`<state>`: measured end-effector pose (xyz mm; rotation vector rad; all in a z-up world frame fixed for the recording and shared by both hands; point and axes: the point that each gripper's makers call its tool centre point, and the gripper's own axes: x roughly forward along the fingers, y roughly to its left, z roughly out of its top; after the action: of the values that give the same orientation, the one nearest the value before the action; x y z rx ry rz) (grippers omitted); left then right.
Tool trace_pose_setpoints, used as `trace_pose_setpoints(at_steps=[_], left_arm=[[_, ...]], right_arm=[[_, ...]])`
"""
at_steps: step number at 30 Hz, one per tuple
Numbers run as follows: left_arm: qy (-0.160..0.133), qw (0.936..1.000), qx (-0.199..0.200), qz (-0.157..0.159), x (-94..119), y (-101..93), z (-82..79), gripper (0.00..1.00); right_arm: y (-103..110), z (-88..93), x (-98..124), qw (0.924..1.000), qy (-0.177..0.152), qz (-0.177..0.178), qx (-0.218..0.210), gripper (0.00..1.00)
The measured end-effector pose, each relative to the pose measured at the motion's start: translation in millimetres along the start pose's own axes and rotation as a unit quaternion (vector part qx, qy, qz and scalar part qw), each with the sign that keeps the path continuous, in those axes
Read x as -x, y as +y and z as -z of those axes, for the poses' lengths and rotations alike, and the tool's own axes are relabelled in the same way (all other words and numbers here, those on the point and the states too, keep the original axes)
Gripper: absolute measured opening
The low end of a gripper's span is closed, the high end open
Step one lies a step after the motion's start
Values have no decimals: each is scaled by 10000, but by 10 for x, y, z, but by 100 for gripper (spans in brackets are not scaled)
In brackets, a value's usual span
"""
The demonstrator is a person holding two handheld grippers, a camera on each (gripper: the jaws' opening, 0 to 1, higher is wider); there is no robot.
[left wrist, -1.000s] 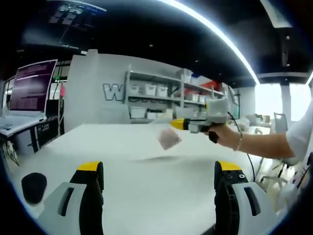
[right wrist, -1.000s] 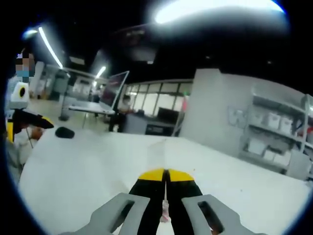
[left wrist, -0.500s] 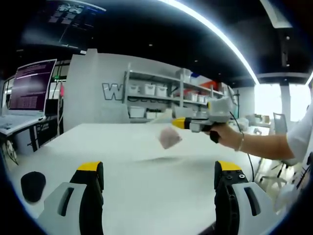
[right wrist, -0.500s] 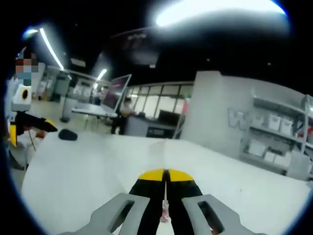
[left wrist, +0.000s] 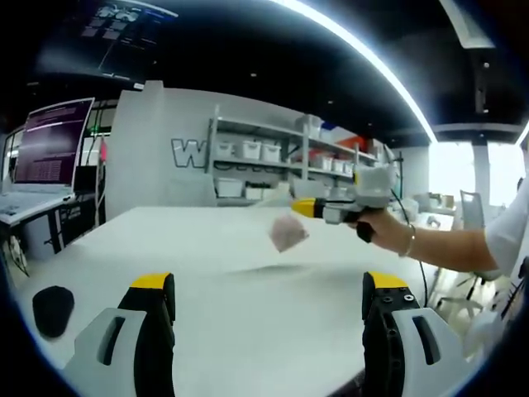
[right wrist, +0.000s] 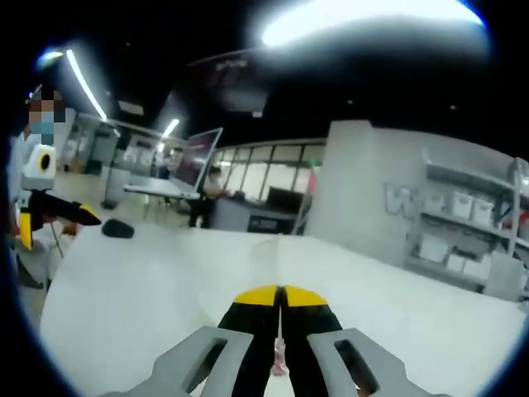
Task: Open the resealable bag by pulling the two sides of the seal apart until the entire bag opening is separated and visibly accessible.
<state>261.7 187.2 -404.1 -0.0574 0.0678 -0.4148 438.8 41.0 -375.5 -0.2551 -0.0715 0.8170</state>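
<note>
- My right tool (left wrist: pixel 304 208) is clamped on one edge of the small clear plastic bag with pinkish contents (left wrist: pixel 286 232), lifting it off the white surface (left wrist: pixel 248 306).
- My left tool (left wrist: pixel 269 291) waits spread wide, facing the bag, ready to take the opposite seal side.

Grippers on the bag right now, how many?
1. The right gripper is clamped on the bag, holding it up above the white table. The left gripper is open, short of the bag, holding nothing.

table (left wrist: pixel 248 306): smooth matt white | bag (left wrist: pixel 285 232): thin translucent plastic | mouse (left wrist: pixel 51 309): matt black
</note>
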Motion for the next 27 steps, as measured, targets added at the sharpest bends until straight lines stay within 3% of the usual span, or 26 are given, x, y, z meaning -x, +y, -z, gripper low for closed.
trace_pose_setpoints(at_steps=[18,27], left_arm=[[13,10000,14,35,-10,-56,9,92],[7,10000,34,66,-25,-83,9,92]], right_arm=[[-16,76,148,9999,-2,63,-121,0],[19,25,228,9999,-69,50,-105,0]])
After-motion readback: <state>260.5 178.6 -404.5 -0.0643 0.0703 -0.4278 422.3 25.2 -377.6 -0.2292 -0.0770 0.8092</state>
